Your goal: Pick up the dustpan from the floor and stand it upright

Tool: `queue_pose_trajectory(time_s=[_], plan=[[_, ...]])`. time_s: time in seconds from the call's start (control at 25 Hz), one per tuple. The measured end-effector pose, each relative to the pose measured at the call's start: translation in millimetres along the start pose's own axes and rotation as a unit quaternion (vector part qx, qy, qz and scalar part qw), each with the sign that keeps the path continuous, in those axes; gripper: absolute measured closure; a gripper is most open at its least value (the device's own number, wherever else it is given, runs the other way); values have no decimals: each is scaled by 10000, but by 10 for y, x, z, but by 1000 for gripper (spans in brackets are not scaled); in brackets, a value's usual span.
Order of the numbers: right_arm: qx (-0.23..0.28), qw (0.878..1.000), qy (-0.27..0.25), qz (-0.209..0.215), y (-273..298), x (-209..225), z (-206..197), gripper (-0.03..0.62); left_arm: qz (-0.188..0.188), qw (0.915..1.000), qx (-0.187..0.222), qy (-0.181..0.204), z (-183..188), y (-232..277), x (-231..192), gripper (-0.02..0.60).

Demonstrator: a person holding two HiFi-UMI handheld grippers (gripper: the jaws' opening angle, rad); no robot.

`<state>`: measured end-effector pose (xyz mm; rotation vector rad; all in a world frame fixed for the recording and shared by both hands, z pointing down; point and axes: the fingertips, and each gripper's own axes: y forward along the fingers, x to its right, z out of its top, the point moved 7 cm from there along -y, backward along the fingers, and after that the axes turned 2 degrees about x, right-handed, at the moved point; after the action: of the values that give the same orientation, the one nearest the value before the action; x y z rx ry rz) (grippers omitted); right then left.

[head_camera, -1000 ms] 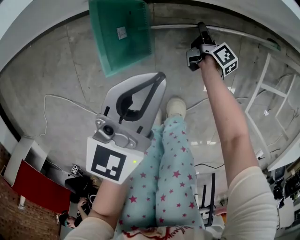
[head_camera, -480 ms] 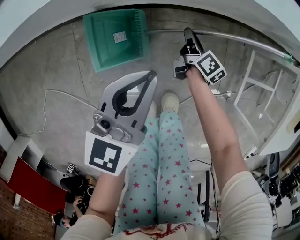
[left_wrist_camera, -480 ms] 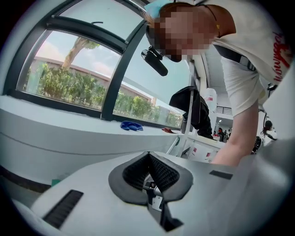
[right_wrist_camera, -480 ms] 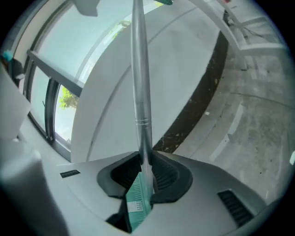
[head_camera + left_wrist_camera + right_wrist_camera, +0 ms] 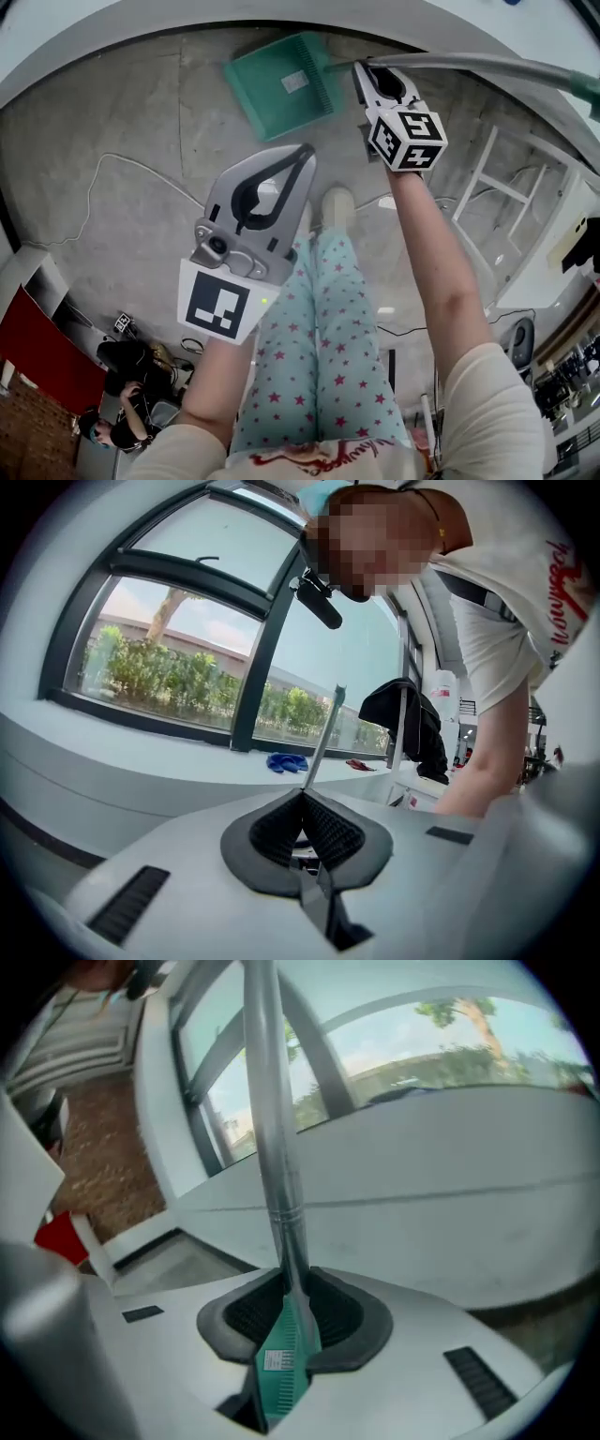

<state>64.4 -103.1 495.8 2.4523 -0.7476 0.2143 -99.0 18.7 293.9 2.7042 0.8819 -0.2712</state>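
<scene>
The concrete floor [image 5: 122,141] fills most of the head view, with the person's legs seen in the middle. The green dustpan [image 5: 281,89] lies at the top of that view, near the foot of the wall. Its pan is tilted and its long silver handle [image 5: 487,66] runs off to the right. Whether any part of it touches the floor cannot be told.

The right hand-held gripper [image 5: 367,75] is clenched on the handle just beside the pan. Its jaws have just been closing, and in the right gripper view the tube is seen pinched between the pads with the pan hanging below them. The left hand-held gripper [image 5: 305,157] is held over the legs, well apart from the dustpan. Its jaws are brought together on nothing.

The pick-up is judged to be in hand: the grasp is made and the dustpan is being carried by its handle, but it is not yet stood upright. For the next move, the handle would need to be swung towards vertical with the pan lowest. The pan would then be set squarely on the floor, perhaps close to the wall. A firm clamp is called for, since a long handle held near one end can twist in the pads. Release is best left until the dustpan is seen to balance.
</scene>
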Motion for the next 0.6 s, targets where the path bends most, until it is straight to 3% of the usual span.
queue_pose_trajectory(time_s=[0.08,0.2,0.4,0.6], plan=[[-212,9951,-881,391,52,-126,104,494,100,9999,39,-17,38,-68,8,563],[-509,9758,-1910,932,106,-291,182,494,205,9998,70,-53,88,-171,32,563],[-717,9479,-2567,1745,242,-455,281,497,340,9993,145,-90,164,-312,43,563],[-907,9009,-3337,2624,353,-632,338,496,261,9995,146,-62,172,-341,80,563]])
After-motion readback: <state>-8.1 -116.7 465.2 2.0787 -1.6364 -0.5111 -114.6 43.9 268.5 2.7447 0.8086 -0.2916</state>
